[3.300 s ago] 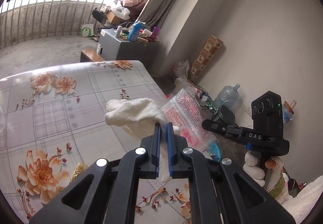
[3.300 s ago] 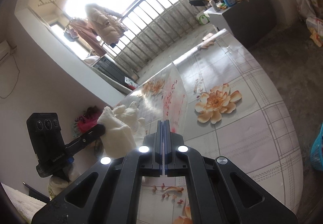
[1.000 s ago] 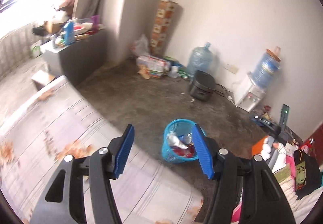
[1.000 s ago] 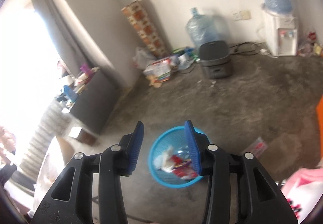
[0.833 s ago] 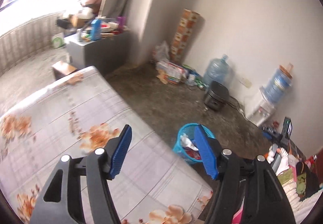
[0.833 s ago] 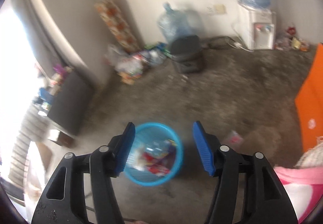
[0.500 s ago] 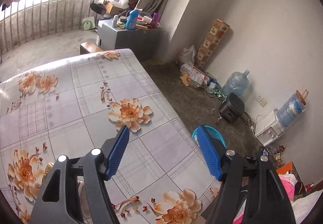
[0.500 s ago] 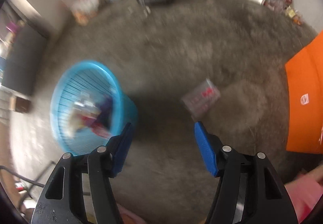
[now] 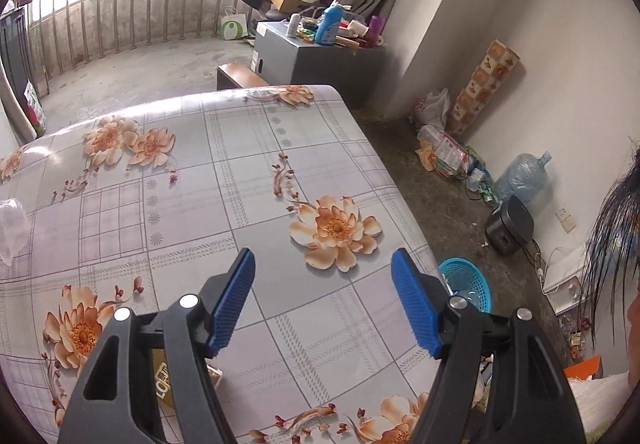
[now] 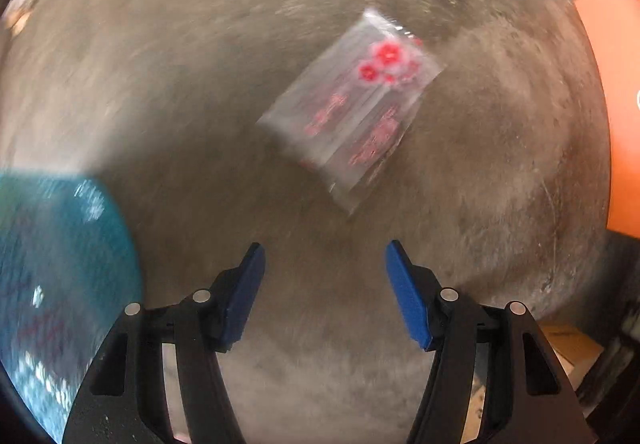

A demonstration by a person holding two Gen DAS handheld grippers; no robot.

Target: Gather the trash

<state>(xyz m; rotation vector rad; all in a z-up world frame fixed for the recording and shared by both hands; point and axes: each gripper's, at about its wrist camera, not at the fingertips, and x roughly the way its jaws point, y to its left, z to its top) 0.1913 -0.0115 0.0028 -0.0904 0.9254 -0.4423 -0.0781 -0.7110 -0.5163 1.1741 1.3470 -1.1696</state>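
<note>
right gripper (image 10: 324, 296) hanging wide, empty, over bag (image 10: 352, 112) lying flat on floor (image 10: 180, 84); pinching raised edge, then carrying to basket (image 10: 60, 284). left gripper (image 9: 322, 304) wide, idling.

Plastic bag (image 10: 352, 112) flat on floor (image 10: 200, 64), basket (image 10: 52, 276) apart at its left

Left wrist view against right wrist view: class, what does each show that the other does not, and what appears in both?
Only the left: the floral-patterned tablecloth table and the open left gripper. Only the right: a clear plastic bag with red print lying on the grey concrete floor, beyond the open right gripper. Both: the blue plastic mesh basket.
</note>
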